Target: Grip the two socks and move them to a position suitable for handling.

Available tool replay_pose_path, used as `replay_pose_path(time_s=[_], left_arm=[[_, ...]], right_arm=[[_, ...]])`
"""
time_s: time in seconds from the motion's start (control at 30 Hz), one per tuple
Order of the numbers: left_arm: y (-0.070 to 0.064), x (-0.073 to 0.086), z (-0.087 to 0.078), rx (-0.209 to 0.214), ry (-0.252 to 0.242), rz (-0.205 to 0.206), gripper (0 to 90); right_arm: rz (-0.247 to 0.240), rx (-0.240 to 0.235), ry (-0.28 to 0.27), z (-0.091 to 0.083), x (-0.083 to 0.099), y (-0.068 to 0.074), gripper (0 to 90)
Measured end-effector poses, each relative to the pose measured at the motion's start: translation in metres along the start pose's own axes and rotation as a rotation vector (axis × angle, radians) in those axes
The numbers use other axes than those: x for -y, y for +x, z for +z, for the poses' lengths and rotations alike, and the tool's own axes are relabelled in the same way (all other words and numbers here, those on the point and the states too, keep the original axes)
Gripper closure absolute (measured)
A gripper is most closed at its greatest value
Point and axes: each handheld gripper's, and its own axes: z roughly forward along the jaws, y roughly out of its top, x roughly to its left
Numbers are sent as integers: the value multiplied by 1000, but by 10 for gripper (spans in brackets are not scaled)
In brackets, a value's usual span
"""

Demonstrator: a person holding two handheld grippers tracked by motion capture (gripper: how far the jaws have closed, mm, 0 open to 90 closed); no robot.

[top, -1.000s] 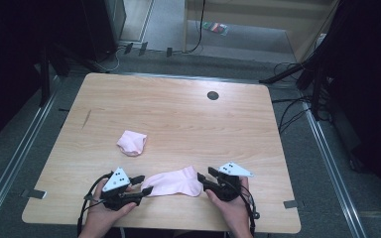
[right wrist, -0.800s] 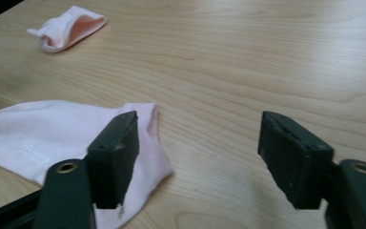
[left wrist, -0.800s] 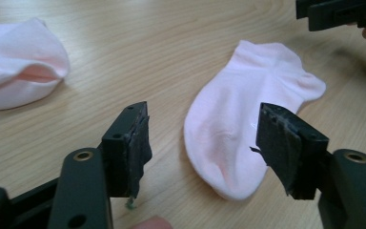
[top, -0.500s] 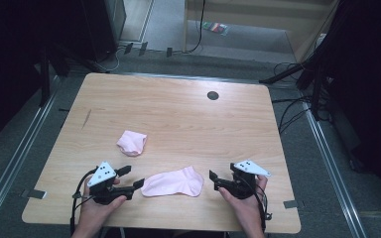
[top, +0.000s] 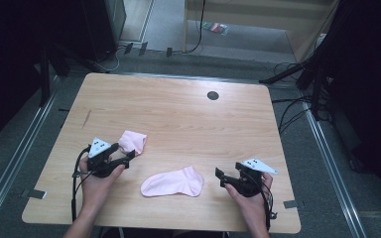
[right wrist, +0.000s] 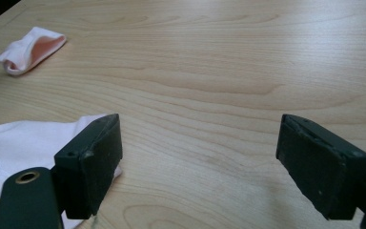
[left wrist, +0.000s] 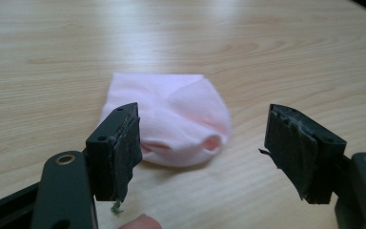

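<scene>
- A small pink sock, crumpled into a loose bundle (top: 132, 141), lies on the left part of a light wooden table (top: 178, 114). In the left gripper view the crumpled sock (left wrist: 171, 126) sits just beyond the jaws and between their lines, its open cuff turned toward the camera.
- The left gripper (top: 126, 156), held in the person's left hand (top: 96, 181), points up and right at this bundle. Its jaws stand wide apart with nothing between them. They frame the bundle without touching it, which reads as a line-up for a pinch.
- A second pink sock (top: 173, 182) lies flat near the table's front edge, toe to the left and cuff to the right. It rests between the two grippers, touched by neither. Its smooth lie suggests it is already laid out, waiting for its partner.
- The right gripper (top: 223, 177), in the person's right hand (top: 250, 201), sits to the right of the flat sock, pointing left toward it. Its jaws are also wide open and empty. In the right gripper view the flat sock's edge (right wrist: 24, 145) shows by the left jaw, and the bundle (right wrist: 28, 50) lies far off at upper left.
- A small dark round hole (top: 213, 95) marks the table's far side, well apart from both socks.
- Cables (top: 287, 111) trail over the grey floor to the right of the table.
</scene>
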Motion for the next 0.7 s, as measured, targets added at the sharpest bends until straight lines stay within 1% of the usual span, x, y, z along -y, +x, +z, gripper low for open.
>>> replay_pose_path(time_s=[0.03,0.1,0.13,0.17,0.23,0.27,0.3,0.33,0.37,0.43,0.47,0.5,0.53,0.57,0.6,0.63,0.67,0.7], left_arm=[[1,-1,3,-14,7,-10,280],[3,-3,9,-47,31,-14,285],[4,-4,14,-81,40,-17,299],[4,-5,16,-98,50,-20,341],[5,-7,20,-100,73,-23,362],[5,-7,24,-113,91,-18,378],[5,-7,24,-113,91,-18,383],[5,-6,29,-114,121,-18,390],[5,-6,29,-114,121,-18,394],[5,-4,32,-126,151,-16,407],[4,-4,33,-138,170,-20,434],[4,-4,33,-138,170,-20,447],[3,-4,33,-151,174,-15,447],[1,-4,34,-155,177,-4,466],[-1,-3,35,-169,174,17,499],[-1,-3,35,-169,174,17,518],[-2,-3,35,-165,177,24,518],[-3,-3,35,-160,175,33,564]], right_arm=[[5,6,0,0,0,-1,157],[9,10,-1,-1,1,-3,162],[12,12,1,-1,1,-3,165],[13,13,1,-1,1,-4,168],[16,15,4,-1,1,-4,170],[15,15,7,-1,1,-4,172],[15,15,7,-1,1,-4,172],[14,13,9,-1,1,-4,173],[14,13,9,-1,1,-4,173],[12,15,12,-1,2,-3,177],[11,14,14,-1,2,-2,179],[11,14,14,-1,2,-2,179],[7,12,12,0,2,-2,179],[7,12,15,0,2,-2,180],[9,12,22,1,3,-1,182],[9,12,22,1,3,-1,182],[8,13,26,2,3,-1,183],[11,16,30,2,3,-1,184]])
